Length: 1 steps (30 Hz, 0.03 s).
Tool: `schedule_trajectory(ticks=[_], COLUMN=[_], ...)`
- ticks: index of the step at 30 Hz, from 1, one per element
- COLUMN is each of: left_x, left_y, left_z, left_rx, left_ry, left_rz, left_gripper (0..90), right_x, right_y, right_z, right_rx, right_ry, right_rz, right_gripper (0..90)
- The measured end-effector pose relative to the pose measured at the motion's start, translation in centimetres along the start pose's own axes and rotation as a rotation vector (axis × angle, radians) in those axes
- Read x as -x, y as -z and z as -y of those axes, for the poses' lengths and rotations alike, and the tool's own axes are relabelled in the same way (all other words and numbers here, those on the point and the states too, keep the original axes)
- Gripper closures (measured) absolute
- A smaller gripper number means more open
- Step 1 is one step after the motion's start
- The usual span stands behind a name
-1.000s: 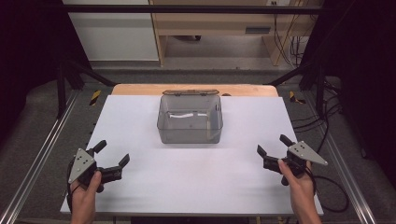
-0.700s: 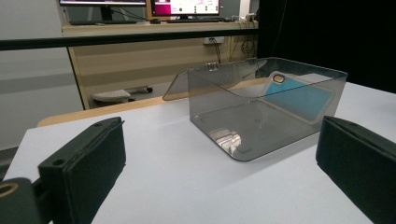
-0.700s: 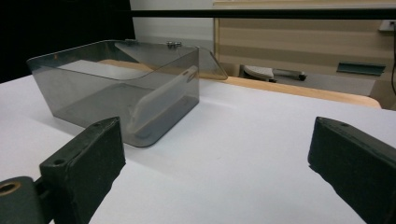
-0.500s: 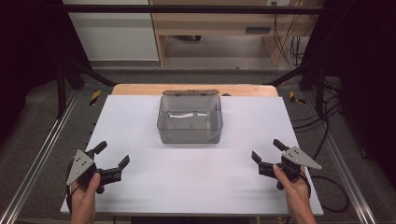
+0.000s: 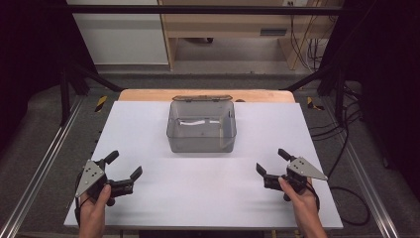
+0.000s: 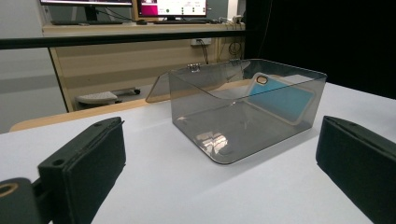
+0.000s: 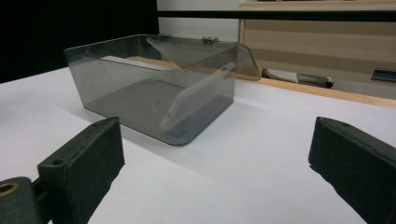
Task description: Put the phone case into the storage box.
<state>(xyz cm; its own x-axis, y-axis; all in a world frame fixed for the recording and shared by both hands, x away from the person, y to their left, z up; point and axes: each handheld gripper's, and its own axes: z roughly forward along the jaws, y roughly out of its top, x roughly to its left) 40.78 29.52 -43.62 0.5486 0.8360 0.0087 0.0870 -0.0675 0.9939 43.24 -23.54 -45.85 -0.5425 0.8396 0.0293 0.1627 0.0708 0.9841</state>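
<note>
Box: a clear grey plastic box point(image 5: 201, 126) stands upright on the white worktop point(image 5: 148, 124), in the middle of its far half, with its hinged lid point(image 5: 201, 98) swung open behind the far wall.
Inside the box: a flat phone-like slab point(image 6: 281, 97) with a blue face and pale rim leans tilted against one side wall; the right claw view shows it edge-on as a pale strip point(image 7: 196, 95).
Left claw: the left claw point(image 5: 125, 171) sits near the front-left corner of the worktop, well apart from the box and to the near left of it, held in a hand point(image 5: 94, 210); its jaws are spread wide with nothing between them, aimed toward the box.
Right claw: the right claw point(image 5: 273, 162) sits to the near right of the box, also well apart from it, gripped by the other hand point(image 5: 303, 201); jaws wide, nothing held, pointing toward the box.
Beyond the box: a wooden strip point(image 5: 143, 95) runs along the far edge of the worktop, just behind the lid.
Side of the box: cables point(image 5: 346, 148) trail on the floor to the right of the worktop.
</note>
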Motion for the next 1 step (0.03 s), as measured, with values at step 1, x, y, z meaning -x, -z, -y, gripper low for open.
schedule_trajectory(ticks=[1], left_x=[0.02], left_y=[-0.04], left_z=[0.01], left_rx=[0.002], left_ry=[0.004], left_rz=[0.002], left_gripper=[1.8], right_x=[-0.13], right_y=[-0.08], right_z=[-0.07], right_rx=[0.004], right_ry=[0.004], right_rz=[-0.002], right_gripper=[3.8])
